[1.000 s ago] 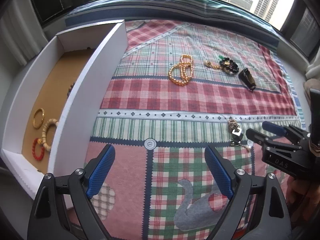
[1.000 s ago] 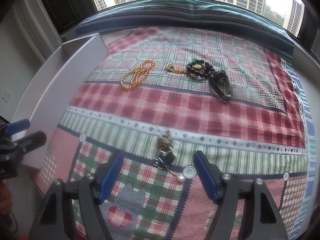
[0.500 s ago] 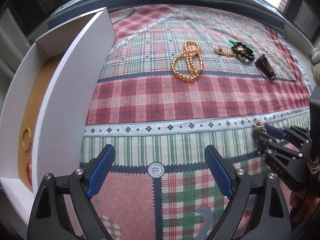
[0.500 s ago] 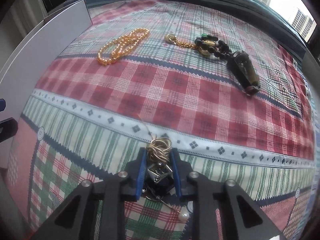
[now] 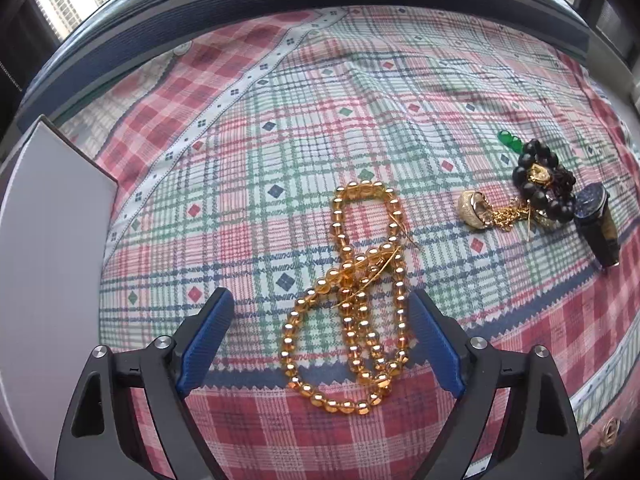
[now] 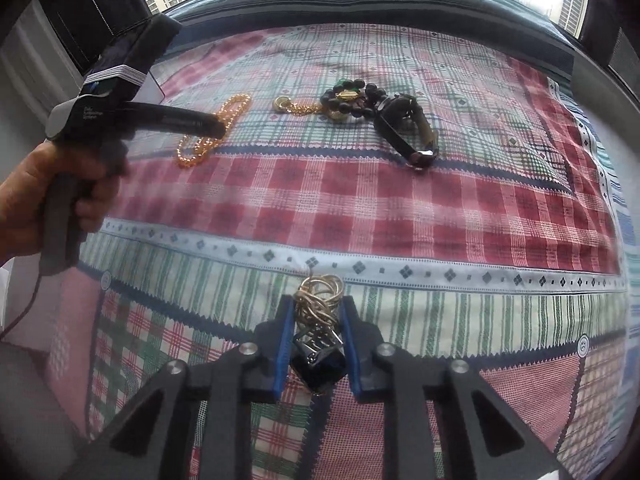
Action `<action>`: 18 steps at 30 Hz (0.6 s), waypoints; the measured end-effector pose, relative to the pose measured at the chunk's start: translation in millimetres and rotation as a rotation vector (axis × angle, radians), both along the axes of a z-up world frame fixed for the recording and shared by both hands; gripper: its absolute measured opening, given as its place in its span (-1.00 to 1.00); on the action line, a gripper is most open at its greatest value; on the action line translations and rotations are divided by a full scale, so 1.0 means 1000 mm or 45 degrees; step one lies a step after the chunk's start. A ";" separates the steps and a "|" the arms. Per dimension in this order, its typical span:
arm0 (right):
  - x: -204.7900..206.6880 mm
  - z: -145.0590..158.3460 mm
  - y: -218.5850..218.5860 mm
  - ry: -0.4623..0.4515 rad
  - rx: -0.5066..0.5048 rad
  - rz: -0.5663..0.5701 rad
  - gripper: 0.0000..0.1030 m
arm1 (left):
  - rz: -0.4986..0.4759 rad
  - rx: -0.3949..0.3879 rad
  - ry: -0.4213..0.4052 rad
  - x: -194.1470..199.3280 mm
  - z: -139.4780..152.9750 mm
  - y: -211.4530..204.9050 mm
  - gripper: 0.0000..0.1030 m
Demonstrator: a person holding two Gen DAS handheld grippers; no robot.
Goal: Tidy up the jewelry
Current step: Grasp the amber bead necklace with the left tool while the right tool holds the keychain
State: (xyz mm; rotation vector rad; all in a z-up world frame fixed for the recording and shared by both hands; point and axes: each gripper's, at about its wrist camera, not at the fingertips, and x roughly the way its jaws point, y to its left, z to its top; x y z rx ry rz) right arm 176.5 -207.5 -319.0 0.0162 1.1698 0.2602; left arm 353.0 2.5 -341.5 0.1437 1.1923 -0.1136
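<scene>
Since a second ago my left gripper [image 5: 320,336] has travelled away from the white box [image 5: 48,260] and down to the amber beads [image 5: 356,300], and my right gripper [image 6: 316,344] has closed on the small gold chain [image 6: 318,296], which was lying free on the cloth before.

In the left wrist view, the left jaws stand wide, with nothing held. The beads lie on the plaid cloth [image 5: 280,120] in a loose double loop between and just ahead of the two blue pads, not touching them. To take them well, I think I should go lower until the pads reach the cloth and close where the strands cross, so both loops come up together. A thin gold thread sticks out of the pile and could catch. Farther to the right lie a gold ring [image 5: 472,208] with a chain, black beads [image 5: 536,184] and a dark watch [image 5: 600,224].

In the right wrist view, the right jaws have just been closing and now they press on the chain and its dark pendant [image 6: 318,364]. The coil stands out above the pads. My left hand [image 6: 44,196] is at the left, carrying its gripper over the beads.
</scene>
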 end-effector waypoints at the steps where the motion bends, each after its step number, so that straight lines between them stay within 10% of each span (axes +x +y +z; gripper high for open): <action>1: -0.001 0.001 -0.003 0.004 0.010 -0.007 -0.55 | 0.010 -0.043 0.005 0.002 0.000 0.002 0.64; 7: -0.008 0.005 -0.013 0.012 0.053 -0.036 -0.55 | -0.051 -0.110 -0.005 -0.006 0.007 0.004 -0.78; 18: -0.015 0.041 -0.018 -0.020 0.118 -0.045 -0.55 | -0.011 -0.282 -0.022 -0.108 0.082 0.031 -0.90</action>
